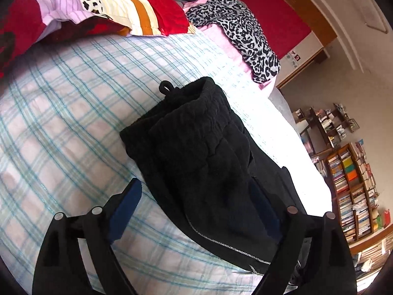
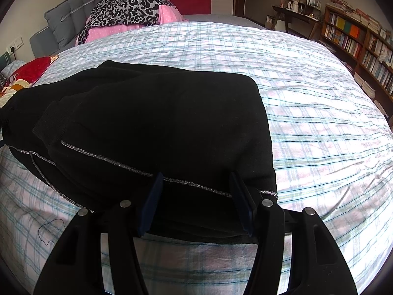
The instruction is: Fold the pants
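Black pants (image 2: 152, 127) lie folded in a thick bundle on the bed (image 2: 307, 98), on a plaid sheet of pale blue and pink checks. A thin silver stripe runs along the near edge of the bundle.

Left claw (image 1: 196, 211): jaws spread wide, one blue pad on bare sheet, the other partly hidden behind the fabric; grip on the pants not apparent.

Right claw (image 2: 196, 201): jaws part-open, straddling the near edge of the pants; cannot tell whether the pads pinch the cloth.

Room: grey padded headboard (image 2: 66, 22) at the far end, leopard-print cloth (image 2: 125, 7) over pink bedding beside it. A red patterned quilt (image 1: 103, 2) is bunched at the head. Red wall panel behind. Crowded bookshelves (image 2: 356, 39) along the side wall.
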`<state>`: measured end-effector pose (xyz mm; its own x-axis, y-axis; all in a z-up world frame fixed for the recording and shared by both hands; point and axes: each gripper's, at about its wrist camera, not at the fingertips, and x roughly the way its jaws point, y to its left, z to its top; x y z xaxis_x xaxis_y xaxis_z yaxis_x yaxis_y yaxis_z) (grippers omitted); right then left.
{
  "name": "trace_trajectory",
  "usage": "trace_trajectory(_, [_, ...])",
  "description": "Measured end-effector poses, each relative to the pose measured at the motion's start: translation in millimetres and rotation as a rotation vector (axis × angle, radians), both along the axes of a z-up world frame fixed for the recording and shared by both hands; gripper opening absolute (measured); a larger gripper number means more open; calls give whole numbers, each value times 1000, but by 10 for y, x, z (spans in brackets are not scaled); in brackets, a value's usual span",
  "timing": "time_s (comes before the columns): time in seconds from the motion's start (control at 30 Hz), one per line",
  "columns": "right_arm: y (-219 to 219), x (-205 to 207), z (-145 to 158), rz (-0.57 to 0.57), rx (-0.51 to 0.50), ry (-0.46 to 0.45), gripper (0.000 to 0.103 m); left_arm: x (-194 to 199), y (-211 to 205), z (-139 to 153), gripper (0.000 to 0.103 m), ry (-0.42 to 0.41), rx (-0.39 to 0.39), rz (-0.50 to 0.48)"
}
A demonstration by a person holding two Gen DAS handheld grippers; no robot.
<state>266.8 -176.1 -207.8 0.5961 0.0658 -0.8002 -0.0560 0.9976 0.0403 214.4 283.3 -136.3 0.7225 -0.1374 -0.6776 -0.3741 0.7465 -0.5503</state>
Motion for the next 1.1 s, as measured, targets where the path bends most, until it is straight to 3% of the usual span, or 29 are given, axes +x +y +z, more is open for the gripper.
trace_trajectory(0.2, [10,-1,-2,0,-4,-3,58,130,133,-198,94,51,-58,40])
trace_trajectory(0.27, [11,-4,-3,0,-7,-4,58,198,178,-233,98,28,-84,39])
trace_trajectory(0.37, [24,0,-8,-1,-15,-6,58,328,224,-239,97,4,-126,18])
trace_trajectory(0.4, [27,0,-10,-1,-14,-6,58,358,224,-240,93,5,-122,19])
trace_trajectory(0.47, [38,4,-16,-2,-13,-7,58,378,206,-258,53,39,-91,44])
trace_trajectory(0.57, [37,1,-18,-3,-8,-8,58,331,159,-234,39,39,-84,55])
trace_trajectory(0.67, [32,5,-20,-3,1,-9,58,267,26,-49,32,1,-25,42])
trace_trajectory(0.83, [0,-3,-18,-4,23,-14,59,236,-429,515,29,-104,141,-42])
trace_trajectory(1.1, [-55,17,-10,22,79,-4,62,233,-1629,1261,28,-287,352,-300])
